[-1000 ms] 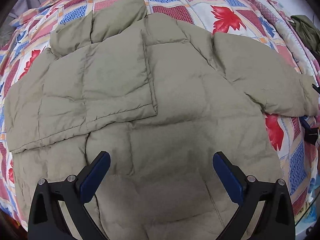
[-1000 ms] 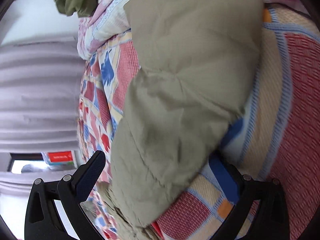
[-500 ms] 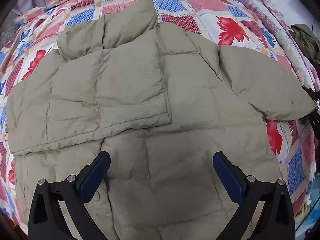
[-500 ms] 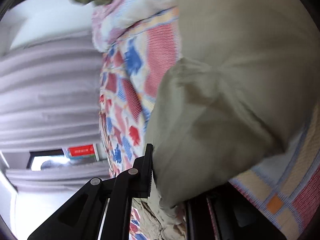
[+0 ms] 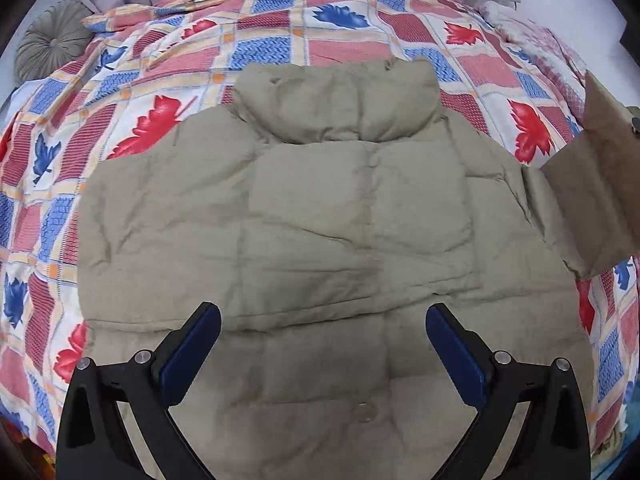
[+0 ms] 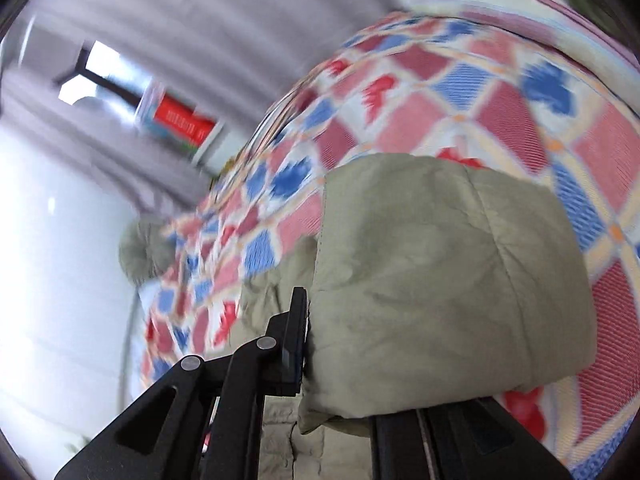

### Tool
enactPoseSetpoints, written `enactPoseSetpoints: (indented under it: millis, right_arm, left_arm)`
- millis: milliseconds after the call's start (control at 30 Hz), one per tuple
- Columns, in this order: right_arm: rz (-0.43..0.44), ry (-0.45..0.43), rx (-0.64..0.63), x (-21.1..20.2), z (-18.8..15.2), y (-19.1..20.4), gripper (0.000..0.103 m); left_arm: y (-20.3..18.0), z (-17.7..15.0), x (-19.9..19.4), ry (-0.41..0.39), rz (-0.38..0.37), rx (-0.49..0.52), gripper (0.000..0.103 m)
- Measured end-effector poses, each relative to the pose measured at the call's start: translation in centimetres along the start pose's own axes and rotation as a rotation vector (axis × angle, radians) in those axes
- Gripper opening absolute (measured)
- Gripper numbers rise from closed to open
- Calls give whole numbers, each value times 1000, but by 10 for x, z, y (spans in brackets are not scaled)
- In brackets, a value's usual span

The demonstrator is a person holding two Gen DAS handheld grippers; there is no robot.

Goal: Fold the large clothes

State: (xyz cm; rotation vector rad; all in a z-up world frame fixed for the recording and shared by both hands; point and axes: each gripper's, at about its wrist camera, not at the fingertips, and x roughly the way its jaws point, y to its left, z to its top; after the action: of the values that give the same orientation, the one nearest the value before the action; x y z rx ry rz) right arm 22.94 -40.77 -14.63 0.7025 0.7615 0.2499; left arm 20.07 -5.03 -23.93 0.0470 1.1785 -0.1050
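A khaki quilted puffer jacket [image 5: 328, 240] is seen spread flat on a bed covered by a patchwork quilt of red, blue and cream squares with leaf prints [image 5: 256, 40], its padded collar [image 5: 336, 104] turned toward the far end of the bed and one sleeve already laid across the body. The other sleeve [image 6: 440, 280] is shown lifted off the bedding at the jacket's right side, its cuff end pinched between the closed black fingers of the right gripper [image 6: 340, 364]. The left gripper [image 5: 324, 344] is held above the jacket's lower half, its blue-padded fingers spread wide with nothing between them. A round grey-green tufted cushion [image 5: 52, 52] is seen at the far left corner of the bed, with pale pleated curtains [image 6: 200, 40] hanging beyond; the right wrist view is blurred by motion.
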Motion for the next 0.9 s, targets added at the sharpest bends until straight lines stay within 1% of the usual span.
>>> enactPoseSetpoints:
  millis: [67, 100, 167, 233, 333, 433, 533, 600, 633, 667, 733, 833, 900]
  right_arm:
    - [-45, 48, -128, 30, -17, 44, 11]
    - [-61, 71, -170, 41, -30, 57, 11]
    - [-108, 142, -233, 77, -52, 80, 11]
    - [-134, 203, -252, 106, -73, 86, 11]
    - [-170, 283, -219, 146, -106, 80, 11]
    - [-227, 349, -179, 179, -132, 64, 11]
    - [-270, 370, -140, 190, -147, 54, 12]
    - [-262, 369, -109, 189, -147, 50, 21]
    - [-249, 375, -91, 186, -146, 50, 33]
    - [-233, 381, -76, 183, -144, 52, 51]
    - [-201, 364, -70, 169, -141, 59, 67]
    - [-174, 326, -66, 139, -137, 64, 67]
    - [-176, 293, -11, 122, -132, 54, 67]
  left_arm:
    - [22, 2, -6, -25, 29, -8, 103]
    - [35, 4, -8, -35, 43, -16, 103]
    - [61, 6, -9, -44, 63, -35, 103]
    - [84, 6, -9, -48, 85, -45, 103]
    - [109, 1, 0, -39, 115, -41, 103]
    - [124, -7, 13, -9, 110, -57, 103]
    - [131, -14, 22, 8, 91, -80, 103]
    - [131, -16, 23, 8, 74, -94, 103]
    - [130, -16, 24, 9, 67, -100, 103]
    - [128, -15, 24, 9, 60, -102, 103]
    - [125, -12, 23, 2, 47, -101, 103]
    - [121, -4, 19, -16, 25, -95, 103]
    - [122, 2, 17, -23, 1, -105, 103]
